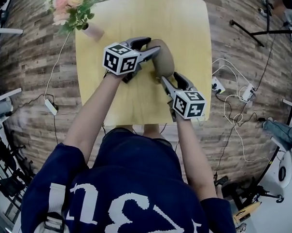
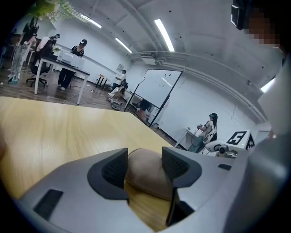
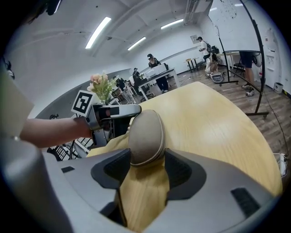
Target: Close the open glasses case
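A tan oval glasses case (image 1: 164,59) lies on the pale wooden table (image 1: 140,17), its lid down on the base with only a seam showing. My left gripper (image 1: 153,46) is at the case's far left end, its jaws spread wide. In the left gripper view the case (image 2: 145,175) sits between the pads without being squeezed. My right gripper (image 1: 170,77) reaches the near end, also spread wide. In the right gripper view the case (image 3: 146,136) fills the gap just past the pads, and the left gripper (image 3: 120,110) shows behind it.
A vase of pink flowers (image 1: 73,9) stands at the table's far left corner. Cables and power strips (image 1: 234,93) lie on the wooden floor to the right. The table edge is close behind the case in the left gripper view. People sit at desks (image 2: 63,59) far off.
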